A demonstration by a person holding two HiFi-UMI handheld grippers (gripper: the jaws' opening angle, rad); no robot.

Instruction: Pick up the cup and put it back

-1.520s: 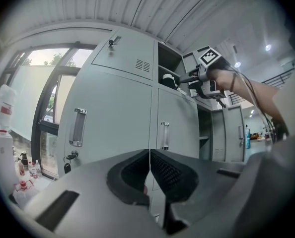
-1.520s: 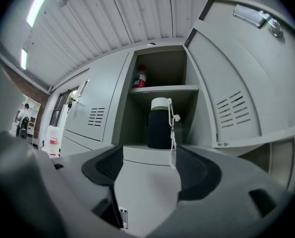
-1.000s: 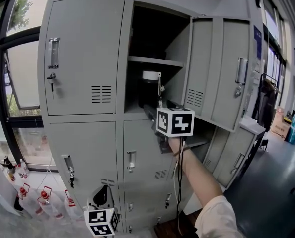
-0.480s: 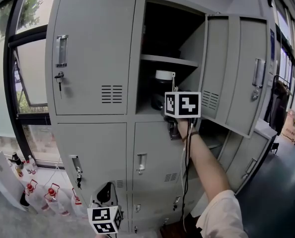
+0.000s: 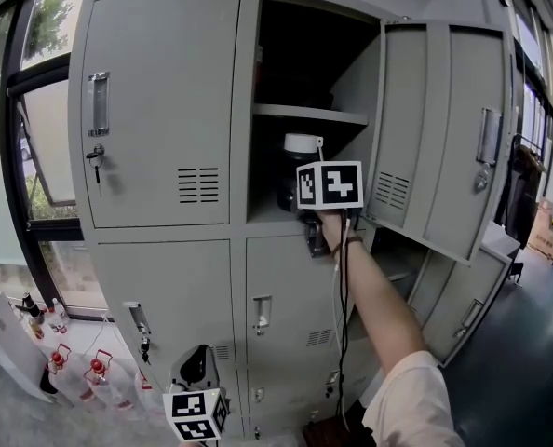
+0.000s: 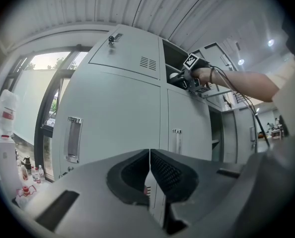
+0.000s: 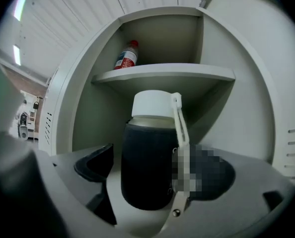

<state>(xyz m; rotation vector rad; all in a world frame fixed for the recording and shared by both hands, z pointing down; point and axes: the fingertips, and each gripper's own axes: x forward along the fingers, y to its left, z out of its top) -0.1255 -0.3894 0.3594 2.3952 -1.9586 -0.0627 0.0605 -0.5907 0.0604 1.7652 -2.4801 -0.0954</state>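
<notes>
One cup (image 7: 147,148), dark-sleeved with a white lid, stands in the locker's (image 5: 155,110) open upper compartment under its shelf (image 7: 162,73). One bottle (image 7: 126,56) sits on that shelf, its base cut off by the shelf edge. Two grippers: your right gripper (image 7: 153,171) reaches into that compartment, its jaws just opened wide with the cup between them unclamped and the right pad hard to make out. Your left gripper (image 6: 150,175), low before the locker, has its jaws pressed together on nothing.

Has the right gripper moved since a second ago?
Yes. The right gripper rose from below the floor edge of the open locker compartment to level with it, nearer the cup. Its tongs have just been opening, cup between them.
</notes>
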